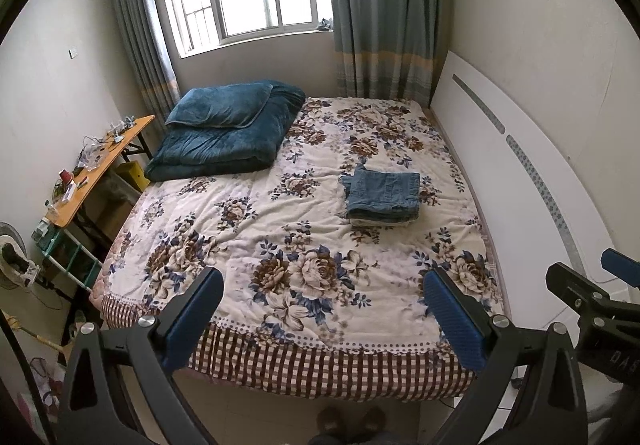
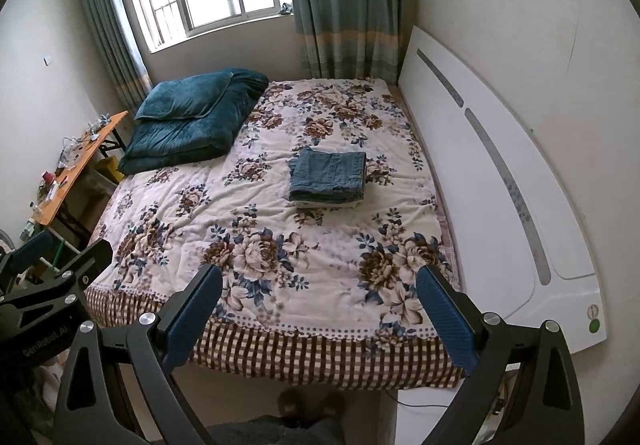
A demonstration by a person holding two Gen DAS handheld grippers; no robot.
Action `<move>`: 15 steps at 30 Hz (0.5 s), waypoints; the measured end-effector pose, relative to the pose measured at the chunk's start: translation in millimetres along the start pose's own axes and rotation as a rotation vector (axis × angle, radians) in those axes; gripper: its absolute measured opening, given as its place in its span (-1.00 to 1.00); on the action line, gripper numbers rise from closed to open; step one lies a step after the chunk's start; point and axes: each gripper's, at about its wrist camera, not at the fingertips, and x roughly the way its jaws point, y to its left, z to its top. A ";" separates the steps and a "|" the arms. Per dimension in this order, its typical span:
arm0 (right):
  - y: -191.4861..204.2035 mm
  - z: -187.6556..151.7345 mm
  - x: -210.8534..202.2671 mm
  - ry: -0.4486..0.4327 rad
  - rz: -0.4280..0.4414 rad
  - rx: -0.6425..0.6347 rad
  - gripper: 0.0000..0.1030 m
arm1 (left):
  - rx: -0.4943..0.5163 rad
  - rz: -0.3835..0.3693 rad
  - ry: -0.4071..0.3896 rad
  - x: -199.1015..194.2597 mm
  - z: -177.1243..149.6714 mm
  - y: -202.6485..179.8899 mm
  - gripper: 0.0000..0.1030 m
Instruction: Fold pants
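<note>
Already folded into a squat stack, the jeans (image 1: 383, 195) lie well ahead on the bed (image 1: 248, 205), right of centre and wider than deep, so the right gripper (image 2: 318, 311) seems nearer than the left gripper (image 1: 323, 313), both spread apart and empty.

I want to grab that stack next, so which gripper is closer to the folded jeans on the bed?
Right, though only slightly. The folded jeans lie nearly straight ahead of the right gripper; from the left gripper they sit ahead and off to the right. Both hang open, back at the bed's foot.
</note>
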 end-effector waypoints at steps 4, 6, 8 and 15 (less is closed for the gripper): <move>0.4 -1.8 -0.7 0.000 -0.004 0.003 0.93 | 0.001 0.000 0.000 -0.1 -2.3 0.2 0.99; 4.0 1.8 0.5 0.002 0.001 0.000 0.93 | -0.001 0.001 -0.002 -1.3 -2.1 -0.2 0.99; 7.8 3.3 1.0 0.002 -0.002 -0.005 0.93 | -0.004 0.001 -0.001 -1.6 -2.8 -0.1 0.99; 8.6 4.9 2.3 0.000 -0.004 -0.003 0.93 | -0.007 0.003 -0.001 -1.3 -2.3 -0.1 0.99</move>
